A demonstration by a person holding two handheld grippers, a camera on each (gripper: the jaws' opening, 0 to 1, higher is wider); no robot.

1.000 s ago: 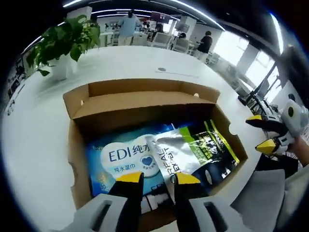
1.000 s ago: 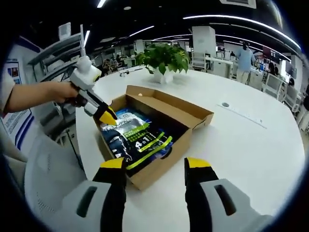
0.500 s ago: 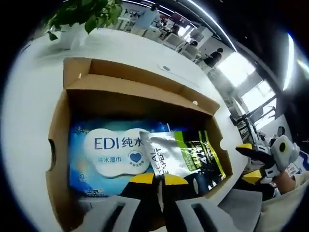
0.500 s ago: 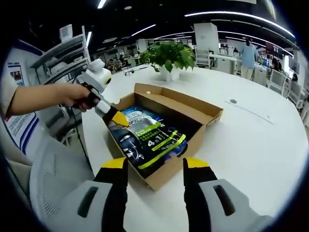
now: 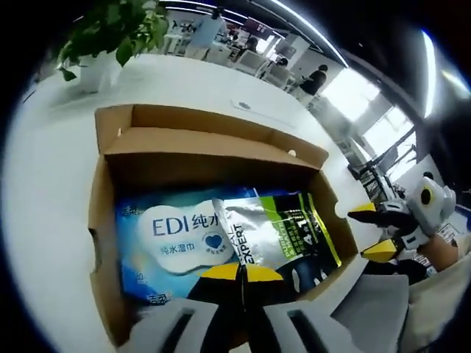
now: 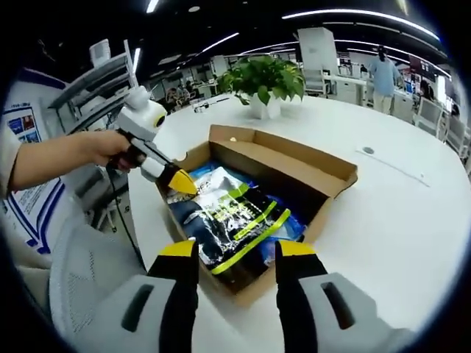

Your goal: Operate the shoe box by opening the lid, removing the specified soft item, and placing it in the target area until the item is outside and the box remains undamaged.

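Left gripper view: left gripper (image 5: 241, 273) pinches the pouch (image 5: 278, 237) inside the box (image 5: 213, 144); right gripper (image 6: 231, 251) hangs wide nearby.

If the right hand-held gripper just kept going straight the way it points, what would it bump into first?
Probably the black and green pouch lying in the open shoe box. The right hand-held gripper, with its jaws apart, points at the pouch's near end, though it might catch the box's near wall first; depth is hard to judge.
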